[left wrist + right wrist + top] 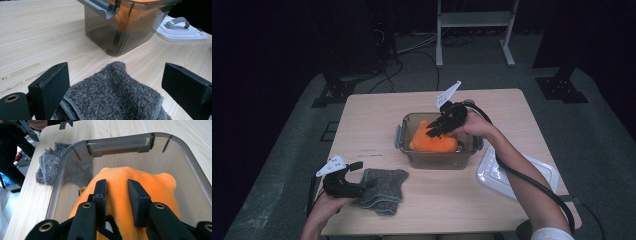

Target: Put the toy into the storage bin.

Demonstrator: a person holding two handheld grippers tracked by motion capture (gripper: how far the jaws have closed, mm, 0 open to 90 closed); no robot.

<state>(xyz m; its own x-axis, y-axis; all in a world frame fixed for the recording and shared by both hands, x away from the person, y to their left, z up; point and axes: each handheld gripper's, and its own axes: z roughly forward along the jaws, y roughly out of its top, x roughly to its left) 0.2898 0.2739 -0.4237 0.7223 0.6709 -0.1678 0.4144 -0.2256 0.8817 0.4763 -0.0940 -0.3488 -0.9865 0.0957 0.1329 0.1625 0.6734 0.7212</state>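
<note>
Box [438, 159] is the landmark: a clear brown plastic tub near the middle of the wood table [372, 115]. Orange plush toy [433, 141] sits inside the box, w/ its top poking up a bit over the rim. Right gripper [433, 131] reaches down into the box from the far right side. In the right gripper view its two black jaws stand a narrow way apart, w/ a fold of the orange toy [147, 180] bulging up between them; the pads [136, 195] sit right at the fuzz, and I can't tell if they press it. Grey towel [382, 190] lies bunched on the table just in front of the box, toward its left corner, not touching it. Left gripper [361, 189] is left of the towel, at its edge. In the left gripper view the jaws are wide open, one on each side of the towel [112, 95], w/ the box [125, 32] behind it. White lid [517, 172] lies flat to the right of the box, close to the table's edge.
</note>
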